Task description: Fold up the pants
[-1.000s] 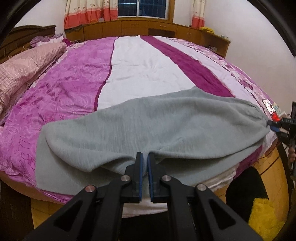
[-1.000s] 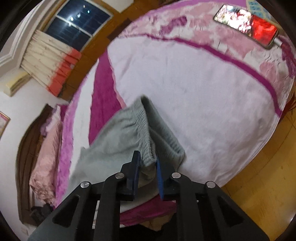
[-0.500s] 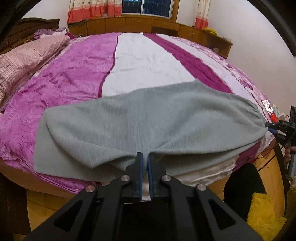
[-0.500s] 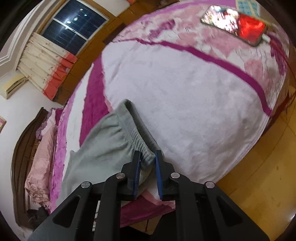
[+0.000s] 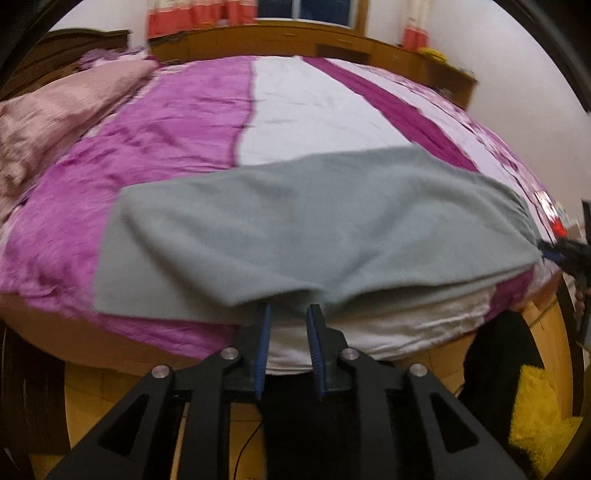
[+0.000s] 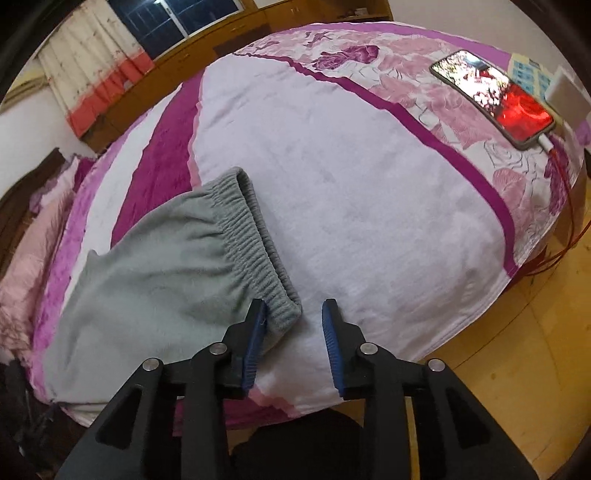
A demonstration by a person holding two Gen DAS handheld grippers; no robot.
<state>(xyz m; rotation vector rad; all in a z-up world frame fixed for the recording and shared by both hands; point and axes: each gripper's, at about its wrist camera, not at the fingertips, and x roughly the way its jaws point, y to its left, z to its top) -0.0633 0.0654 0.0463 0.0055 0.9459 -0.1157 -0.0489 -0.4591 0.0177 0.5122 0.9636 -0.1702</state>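
Both grippers, left point(image 5: 287, 314) and right point(image 6: 293, 314), are opening off the pants point(image 5: 314, 229) (fold laid): withdraw clear of the waistband point(image 6: 255, 251) without snagging.

A bed point(image 5: 177, 133) in purple, white and magenta covers is filling the room. Wooden cabinets point(image 5: 332, 44) are running beneath a dark window point(image 6: 177, 18). Curtains point(image 6: 96, 85) are hanging beside it.

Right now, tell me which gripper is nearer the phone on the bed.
Right. The right gripper is at the pants' waistband, toward the phone; the left gripper is mid-pants.
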